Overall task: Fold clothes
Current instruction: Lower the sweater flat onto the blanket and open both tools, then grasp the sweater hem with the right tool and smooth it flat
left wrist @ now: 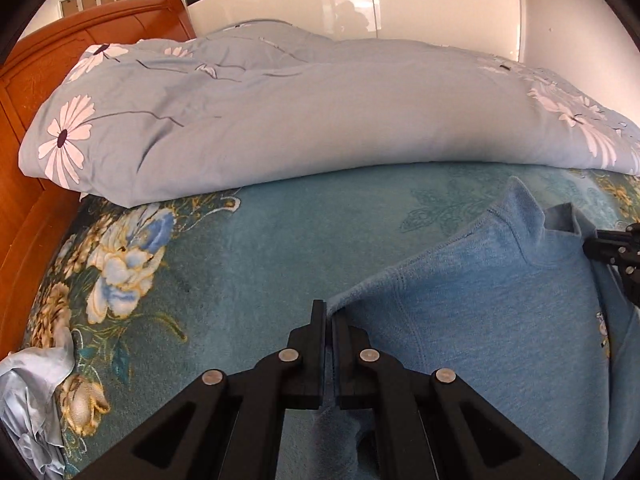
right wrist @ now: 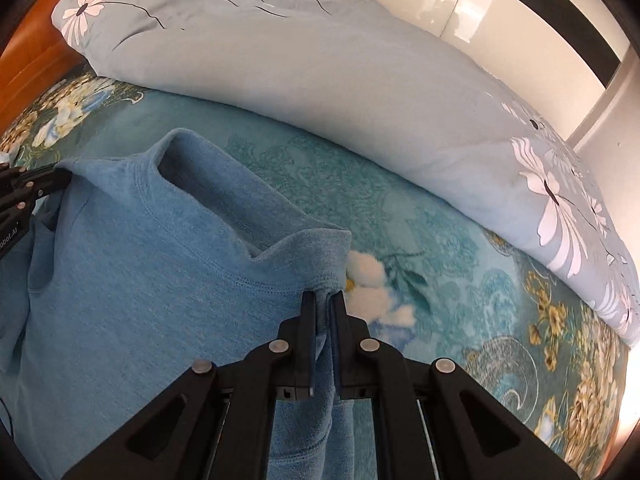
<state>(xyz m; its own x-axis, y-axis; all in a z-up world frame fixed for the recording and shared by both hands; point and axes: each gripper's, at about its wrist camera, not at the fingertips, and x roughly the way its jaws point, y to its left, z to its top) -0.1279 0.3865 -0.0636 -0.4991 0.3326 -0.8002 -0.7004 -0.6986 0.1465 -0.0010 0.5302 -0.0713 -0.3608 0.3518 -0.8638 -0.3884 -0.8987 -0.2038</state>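
Note:
A blue sweatshirt (left wrist: 480, 296) lies on the teal floral bedspread (left wrist: 248, 248). My left gripper (left wrist: 329, 314) is shut on the sweatshirt's left shoulder edge. My right gripper (right wrist: 323, 300) is shut on the sweatshirt (right wrist: 140, 248) at its right shoulder, beside the open collar (right wrist: 208, 184). Each gripper shows at the edge of the other's view: the right gripper (left wrist: 616, 252) at far right, the left gripper (right wrist: 24, 192) at far left. The cloth stretches between them, slightly raised at the collar.
A rolled grey-blue duvet (left wrist: 280, 120) with white daisies lies across the far side of the bed, also in the right wrist view (right wrist: 320, 80). A wooden headboard (left wrist: 80, 40) stands at left. A crumpled pale cloth (left wrist: 28, 400) lies at lower left.

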